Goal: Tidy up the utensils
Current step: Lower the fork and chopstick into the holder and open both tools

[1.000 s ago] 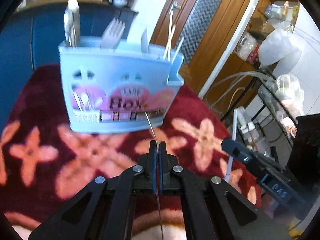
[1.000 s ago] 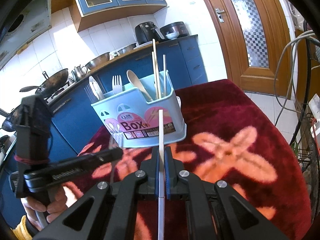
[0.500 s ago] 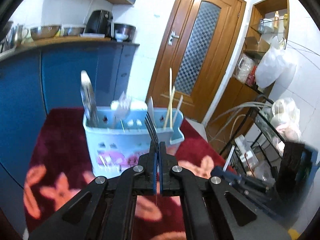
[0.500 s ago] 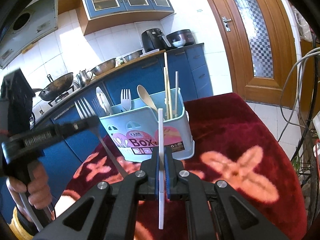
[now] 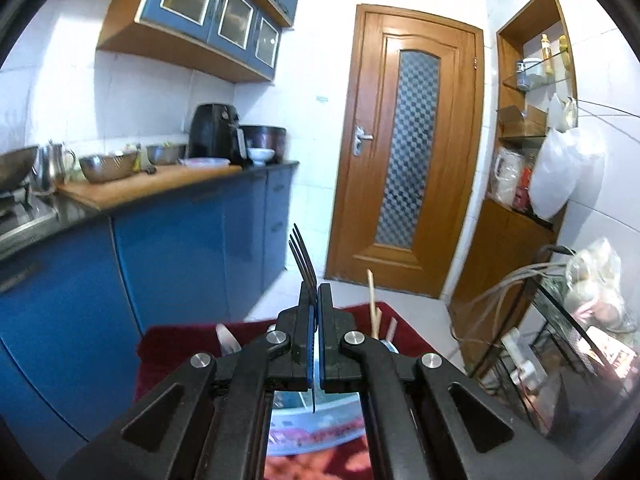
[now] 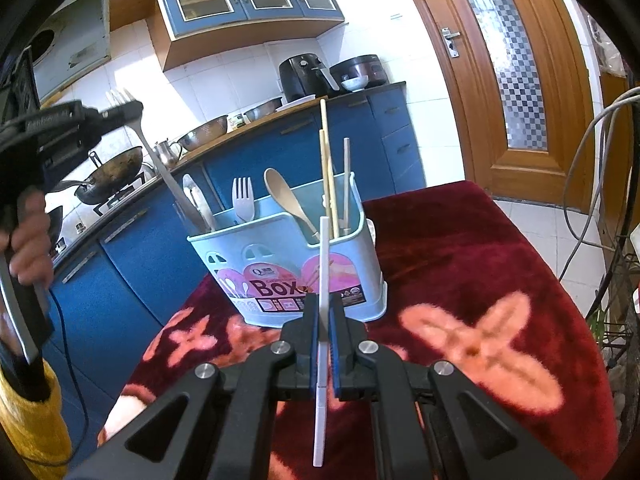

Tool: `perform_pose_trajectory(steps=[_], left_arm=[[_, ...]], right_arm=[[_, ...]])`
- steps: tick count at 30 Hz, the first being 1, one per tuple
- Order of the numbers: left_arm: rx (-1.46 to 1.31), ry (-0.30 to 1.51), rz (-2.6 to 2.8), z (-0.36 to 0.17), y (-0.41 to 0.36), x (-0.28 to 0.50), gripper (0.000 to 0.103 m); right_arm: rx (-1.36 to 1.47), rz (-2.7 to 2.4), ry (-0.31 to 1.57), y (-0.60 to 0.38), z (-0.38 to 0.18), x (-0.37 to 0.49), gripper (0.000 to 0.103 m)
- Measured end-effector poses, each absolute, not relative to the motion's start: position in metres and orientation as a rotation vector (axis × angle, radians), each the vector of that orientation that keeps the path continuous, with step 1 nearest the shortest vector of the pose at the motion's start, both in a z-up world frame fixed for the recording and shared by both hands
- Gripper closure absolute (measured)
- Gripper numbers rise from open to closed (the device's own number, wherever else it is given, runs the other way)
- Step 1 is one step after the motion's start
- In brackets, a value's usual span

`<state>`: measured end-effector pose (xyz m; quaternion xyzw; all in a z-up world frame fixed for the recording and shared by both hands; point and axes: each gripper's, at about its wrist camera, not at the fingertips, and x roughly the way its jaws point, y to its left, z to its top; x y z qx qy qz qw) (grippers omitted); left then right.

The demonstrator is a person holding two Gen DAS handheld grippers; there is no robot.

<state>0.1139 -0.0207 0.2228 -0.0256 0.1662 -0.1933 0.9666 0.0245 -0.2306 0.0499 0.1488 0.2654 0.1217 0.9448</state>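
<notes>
A light blue utensil box (image 6: 288, 276) stands on the red flowered cloth (image 6: 460, 280), holding a spoon, a white fork, a wooden spoon and chopsticks. My left gripper (image 5: 314, 308) is shut on a metal fork (image 5: 302, 256), tines up. In the right wrist view the left gripper (image 6: 120, 110) holds that fork (image 6: 168, 176) above the box's left end, handle lowered into it. My right gripper (image 6: 323, 312) is shut on a white chopstick (image 6: 323, 280), held in front of the box. In the left wrist view the box (image 5: 320, 408) lies mostly hidden under the fingers.
A blue kitchen counter (image 6: 280, 148) with bowls, a wok and appliances runs behind the table. A wooden door (image 5: 404, 160) is at the back. Shelves, bags and cables (image 5: 560, 280) stand to the right of the table.
My left gripper has risen and tilted up with the fork, and moved over the box's left end. My right gripper with the chopstick has come slightly closer to the box.
</notes>
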Motion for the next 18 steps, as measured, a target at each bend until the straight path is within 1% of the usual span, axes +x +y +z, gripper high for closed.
perform_pose_trajectory(steps=[6,18], left_arm=[[-0.036,0.337,-0.324,0.218,-0.015,0.136,0.103],[-0.07,0.436,-0.325,0.157,-0.018,0.173,0.103]], right_arm=[[0.284,0.23,0.509,-0.236,0.063,0.029,0.097],[0.188,0.159,0.358,-0.238,0.126,0.052,0.097]])
